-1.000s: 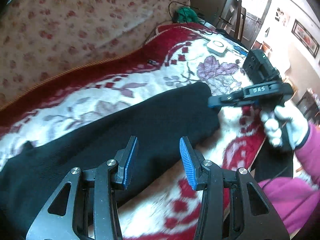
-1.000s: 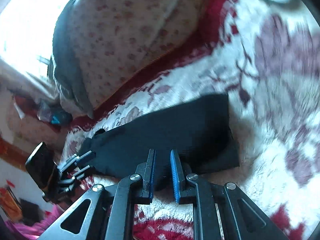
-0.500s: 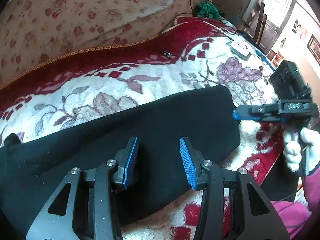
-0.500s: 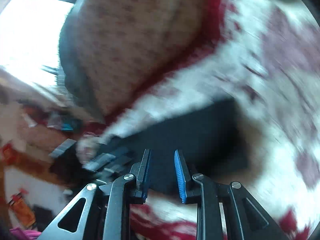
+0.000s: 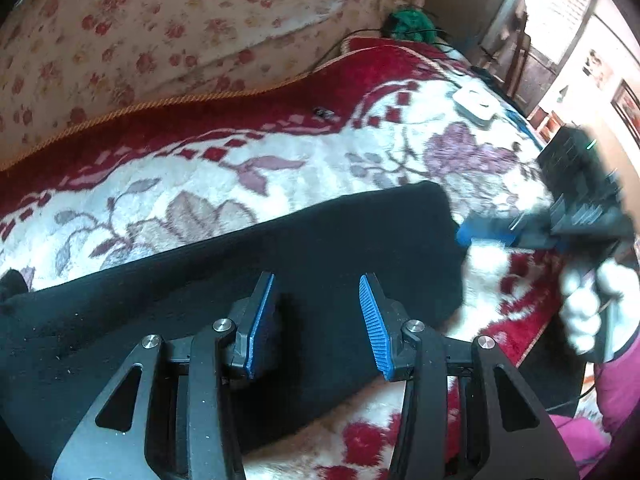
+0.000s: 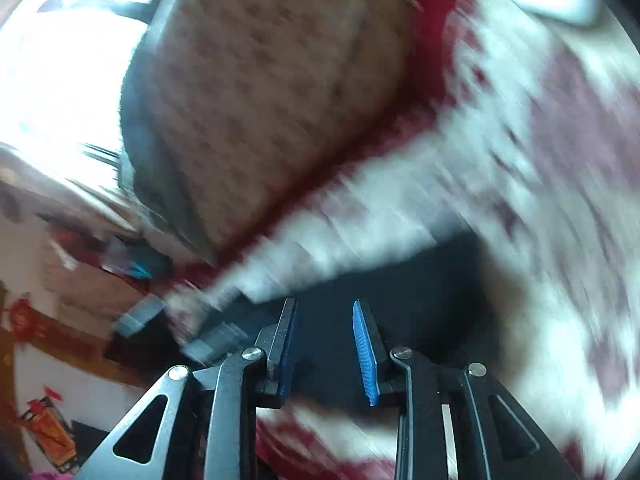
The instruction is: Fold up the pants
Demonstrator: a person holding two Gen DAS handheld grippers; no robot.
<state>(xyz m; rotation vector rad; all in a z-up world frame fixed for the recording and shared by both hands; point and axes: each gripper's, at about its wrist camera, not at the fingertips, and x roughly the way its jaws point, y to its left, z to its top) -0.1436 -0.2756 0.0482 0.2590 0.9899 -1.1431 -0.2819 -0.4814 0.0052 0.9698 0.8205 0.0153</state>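
Note:
Black pants (image 5: 248, 280) lie folded lengthwise as a long strip on the red and white flowered blanket (image 5: 248, 168). My left gripper (image 5: 316, 320) is open and empty just above the strip, near its front edge. My right gripper (image 5: 464, 234) shows in the left wrist view at the strip's right end, blurred. In the right wrist view that gripper (image 6: 324, 344) is open and empty over the dark cloth (image 6: 420, 288); the view is heavily blurred.
A flowered quilt (image 5: 160, 32) rises behind the blanket. A white flat device (image 5: 474, 106) and a green bundle with cables (image 5: 412, 24) lie at the far right. The bed's edge runs along the lower right.
My left gripper has moved in over the pants. My right gripper has opened from nearly shut and is moving fast at the strip's right end.

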